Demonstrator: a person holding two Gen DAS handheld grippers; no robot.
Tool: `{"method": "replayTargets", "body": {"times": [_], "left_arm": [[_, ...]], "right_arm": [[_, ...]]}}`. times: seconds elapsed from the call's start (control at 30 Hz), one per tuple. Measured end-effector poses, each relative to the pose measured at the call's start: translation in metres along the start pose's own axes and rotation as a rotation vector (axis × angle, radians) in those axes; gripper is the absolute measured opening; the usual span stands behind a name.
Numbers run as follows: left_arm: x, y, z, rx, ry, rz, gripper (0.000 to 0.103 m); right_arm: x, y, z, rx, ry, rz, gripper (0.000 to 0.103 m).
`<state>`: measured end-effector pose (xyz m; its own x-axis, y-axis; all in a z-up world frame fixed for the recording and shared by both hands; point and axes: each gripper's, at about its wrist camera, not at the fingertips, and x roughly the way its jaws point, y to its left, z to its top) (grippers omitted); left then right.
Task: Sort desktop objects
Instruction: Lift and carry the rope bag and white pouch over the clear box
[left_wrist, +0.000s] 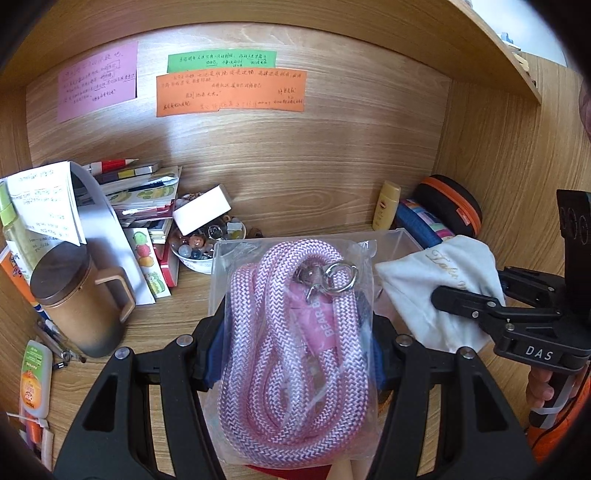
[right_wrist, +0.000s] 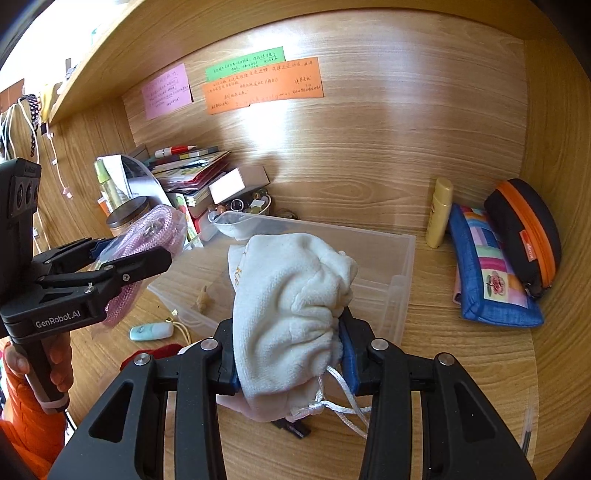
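We see a wooden desk (right_wrist: 461, 354) w/ back panel and shelf above; three paper notes (left_wrist: 229, 92) (pink, green, orange) stuck on the panel. Centre of desk: clear plastic bin (right_wrist: 388, 254), open top, a small tan item lying on its floor (can't tell what it is, view poor).

L side: messy stack of books and papers (left_wrist: 140, 192), brown lidded mug (left_wrist: 74, 295) in front of it, bowl of beads (left_wrist: 199, 251) beside the stack under a white box. R side, near the wall: black case w/ orange zip (right_wrist: 524, 236), blue patchwork pouch (right_wrist: 491, 273) touching it, yellow bottle (right_wrist: 439, 210) upright just L of the pouch.

Left gripper (left_wrist: 291, 336): jaws clamped on a bagged pink rope (left_wrist: 295, 332), i.e. coiled pink-white cord w/ metal clasp in a clear bag, held up over the bin's near L edge.

Right gripper (right_wrist: 288, 354): jaws clamped on a white drawstring pouch (right_wrist: 291, 306), cords hanging below, held above the bin's front edge.

Both items off the desk, side by side, close but apart. On the desk by the bin's L corner: small mint-coloured item (right_wrist: 151, 331) on a cord.
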<state>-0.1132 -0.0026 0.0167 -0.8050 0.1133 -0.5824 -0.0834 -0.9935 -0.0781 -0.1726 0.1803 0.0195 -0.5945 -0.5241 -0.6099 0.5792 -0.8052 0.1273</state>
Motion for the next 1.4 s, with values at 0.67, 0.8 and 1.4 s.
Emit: {"method": "replayTargets", "body": {"times": [0.67, 0.8, 1.4], "left_arm": [[0.052, 0.011, 0.015, 0.008, 0.083, 0.005, 0.060], [0.062, 0.012, 0.014, 0.011, 0.102, 0.000, 0.060], [0.087, 0.015, 0.009, 0.027, 0.177, -0.007, 0.061]], "right_arm": [[0.046, -0.001, 0.014, 0.034, 0.073, 0.028, 0.037], [0.053, -0.003, 0.015, 0.042, 0.089, 0.026, 0.037], [0.075, 0.005, 0.013, -0.001, 0.124, -0.004, 0.041]]}}
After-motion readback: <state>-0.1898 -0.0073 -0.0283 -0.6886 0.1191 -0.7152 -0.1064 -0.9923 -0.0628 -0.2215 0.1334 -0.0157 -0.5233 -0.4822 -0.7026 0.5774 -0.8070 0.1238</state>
